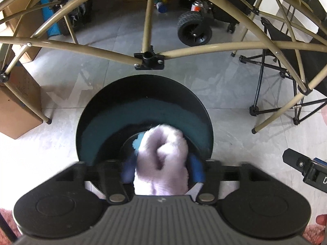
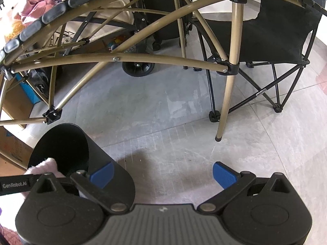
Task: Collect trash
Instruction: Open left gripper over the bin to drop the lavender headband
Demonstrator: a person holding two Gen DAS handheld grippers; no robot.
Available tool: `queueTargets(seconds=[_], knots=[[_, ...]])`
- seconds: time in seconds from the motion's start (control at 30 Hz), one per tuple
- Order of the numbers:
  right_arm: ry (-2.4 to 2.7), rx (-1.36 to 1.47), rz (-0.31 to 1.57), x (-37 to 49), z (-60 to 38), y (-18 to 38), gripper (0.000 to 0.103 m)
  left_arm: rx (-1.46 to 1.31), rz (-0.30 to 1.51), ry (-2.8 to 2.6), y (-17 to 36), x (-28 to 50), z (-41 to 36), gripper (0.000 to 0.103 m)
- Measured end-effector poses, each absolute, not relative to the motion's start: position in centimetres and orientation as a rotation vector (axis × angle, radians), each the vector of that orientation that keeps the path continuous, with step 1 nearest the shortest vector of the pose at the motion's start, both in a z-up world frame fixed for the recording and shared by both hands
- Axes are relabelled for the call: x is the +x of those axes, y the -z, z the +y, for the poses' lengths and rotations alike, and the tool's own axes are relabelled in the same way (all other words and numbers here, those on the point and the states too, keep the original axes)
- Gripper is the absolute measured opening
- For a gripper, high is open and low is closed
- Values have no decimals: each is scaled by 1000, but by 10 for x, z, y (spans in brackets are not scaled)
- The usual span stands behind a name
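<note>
A black round trash bin [image 1: 143, 102] stands on the grey floor under a folding table; it also shows in the right wrist view [image 2: 81, 153]. My left gripper [image 1: 162, 169] is shut on a pale pink fluffy piece of trash [image 1: 163, 157] and holds it over the bin's mouth. A blue scrap [image 1: 138, 141] lies in the bin's bottom. The fluffy piece shows at the bin's rim in the right wrist view [image 2: 44, 166]. My right gripper [image 2: 162, 174] is open and empty, just right of the bin above the floor.
Tan metal table legs and crossbars [image 1: 149, 58] arch over the bin. A cardboard box [image 1: 16, 100] stands at the left. A black folding chair [image 2: 265, 40] and a cart wheel [image 1: 194, 29] stand behind. A pink rug edge [image 1: 6, 216] lies at the bottom.
</note>
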State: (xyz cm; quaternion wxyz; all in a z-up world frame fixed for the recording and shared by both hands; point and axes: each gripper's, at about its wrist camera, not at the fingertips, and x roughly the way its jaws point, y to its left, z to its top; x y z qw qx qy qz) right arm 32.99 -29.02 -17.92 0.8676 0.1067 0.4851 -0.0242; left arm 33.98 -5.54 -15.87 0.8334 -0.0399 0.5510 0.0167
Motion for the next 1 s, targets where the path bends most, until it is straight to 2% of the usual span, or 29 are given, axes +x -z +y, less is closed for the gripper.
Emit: queueTargets(seconds=[0.03, 0.07, 0.63, 1.0], knots=[[50, 222, 1015, 330, -290, 179, 103, -87, 1162, -43, 158, 339, -55, 98], [49, 221, 1016, 330, -290, 179, 103, -88, 1153, -52, 156, 339, -54, 103], [26, 224, 982, 327, -285, 168, 103, -94, 1101, -62, 143, 332, -49, 103], [-67, 260, 682, 303, -270, 97, 103, -53, 739, -114, 73, 291, -36, 103]])
